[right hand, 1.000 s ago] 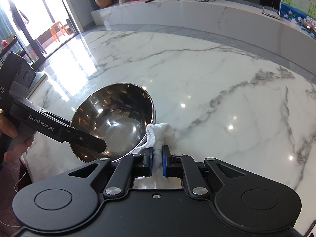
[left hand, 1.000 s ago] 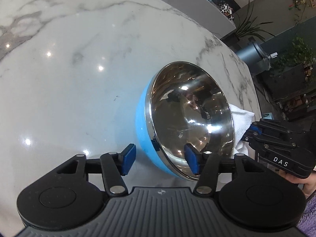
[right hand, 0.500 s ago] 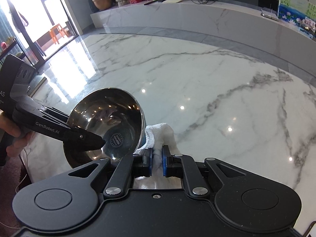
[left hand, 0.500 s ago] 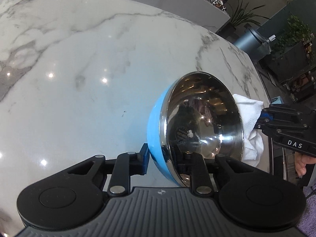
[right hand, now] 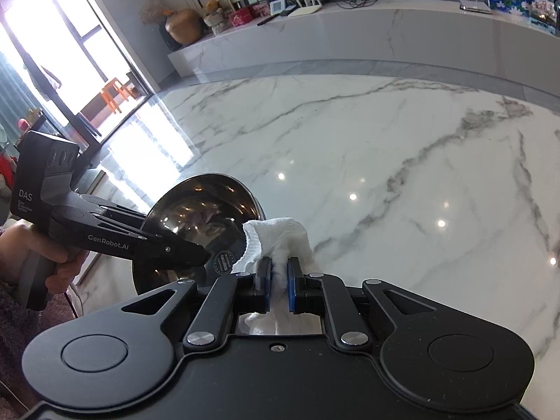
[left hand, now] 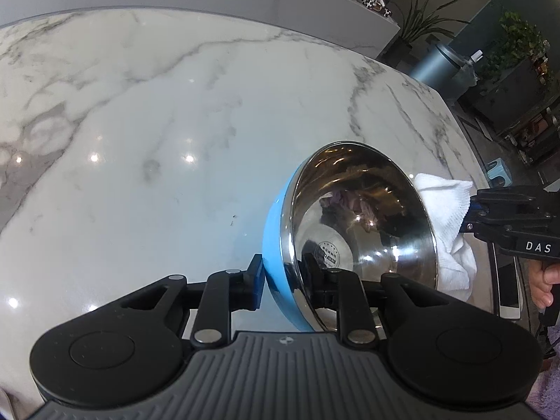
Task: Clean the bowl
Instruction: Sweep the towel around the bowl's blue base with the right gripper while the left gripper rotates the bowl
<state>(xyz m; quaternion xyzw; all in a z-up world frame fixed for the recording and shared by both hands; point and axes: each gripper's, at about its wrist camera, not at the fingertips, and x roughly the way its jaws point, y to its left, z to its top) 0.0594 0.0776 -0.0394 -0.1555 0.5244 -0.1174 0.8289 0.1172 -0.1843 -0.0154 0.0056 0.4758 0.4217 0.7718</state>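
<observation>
Steel-lined blue bowl [left hand: 364,231] tilted, empty — white cloth [right hand: 276,238] beside rim.

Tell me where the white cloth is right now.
The white cloth is pinched in the right gripper, low in the centre of the right wrist view, just right of the tilted steel bowl that the left gripper clamps by its rim.

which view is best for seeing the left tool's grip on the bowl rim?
Left wrist. It looks straight at the left tool: one finger on the blue outside of the bowl, the other inside against the steel, rim clamped between. The right wrist view shows that tool side-on, tip reaching into the bowl, outer finger hidden.
</observation>
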